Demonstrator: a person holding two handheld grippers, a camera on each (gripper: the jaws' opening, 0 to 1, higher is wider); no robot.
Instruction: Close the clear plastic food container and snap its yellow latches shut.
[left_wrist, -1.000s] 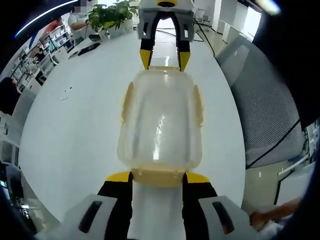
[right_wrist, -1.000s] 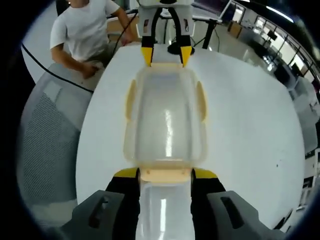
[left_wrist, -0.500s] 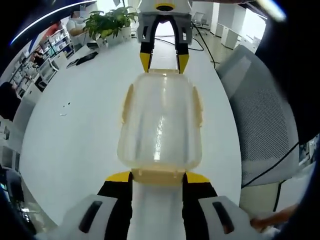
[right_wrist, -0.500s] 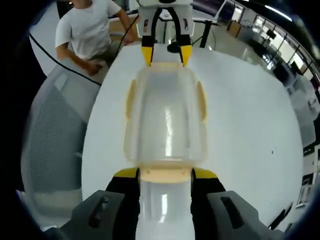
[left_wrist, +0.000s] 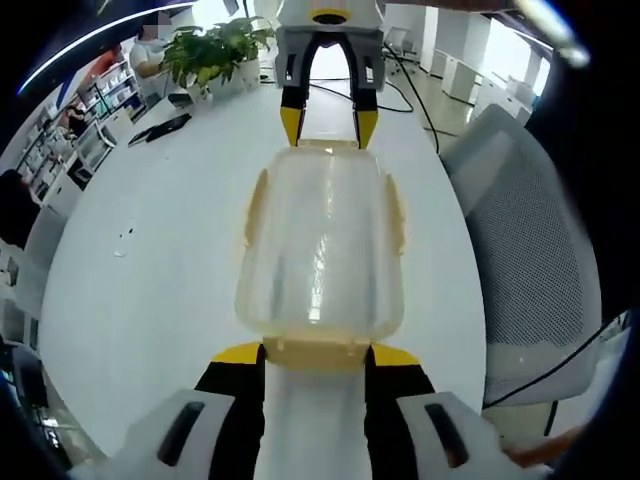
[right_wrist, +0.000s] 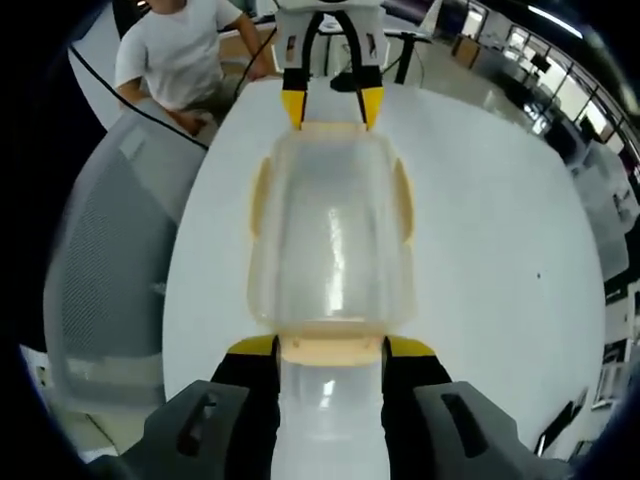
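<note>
The clear plastic container (left_wrist: 320, 240) with pale yellow latches hangs over the white table, held between both grippers. My left gripper (left_wrist: 316, 352) is shut on the container's near end latch (left_wrist: 316, 350). The right gripper (left_wrist: 328, 118) grips the far end. In the right gripper view the same container (right_wrist: 330, 225) runs from my right gripper (right_wrist: 330, 348), shut on its near end latch, to the left gripper (right_wrist: 330, 105) at the far end. The side latches (left_wrist: 256, 205) lie along the long sides. Whether they are snapped down is unclear.
The round white table (left_wrist: 150, 260) lies under the container. A grey mesh chair (left_wrist: 530, 240) stands at its edge, also in the right gripper view (right_wrist: 110, 250). A potted plant (left_wrist: 215, 45) sits far across. A person in a white shirt (right_wrist: 180, 60) sits beyond the table, near cables.
Both views have shifted over the table and the chair has slid in the pictures, so the cameras moved. Container and both grips look the same.
</note>
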